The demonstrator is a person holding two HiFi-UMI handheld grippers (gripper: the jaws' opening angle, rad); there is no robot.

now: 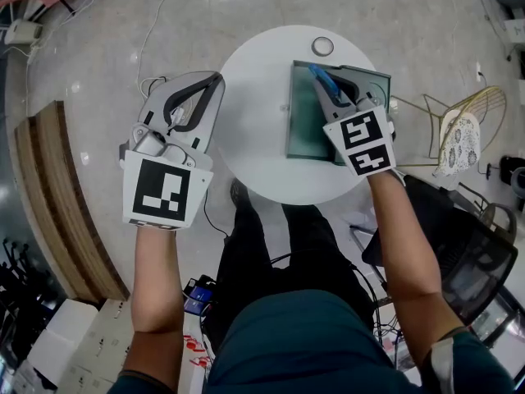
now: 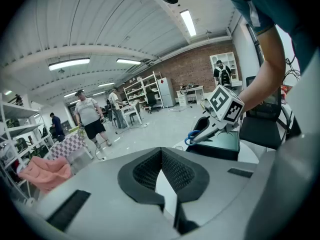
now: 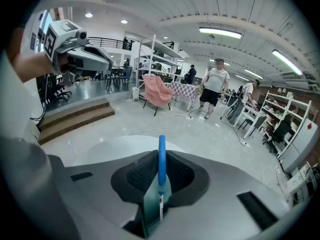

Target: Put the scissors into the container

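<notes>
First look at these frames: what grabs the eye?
The right gripper, shut on blue-handled scissors, hangs over the dark green container on the round white table. The left gripper hovers shut and empty by the table's left edge.

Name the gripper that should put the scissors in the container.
Right. The right gripper is shut on the scissors, directly over the container; the left gripper is shut, empty, off to the side.
</notes>
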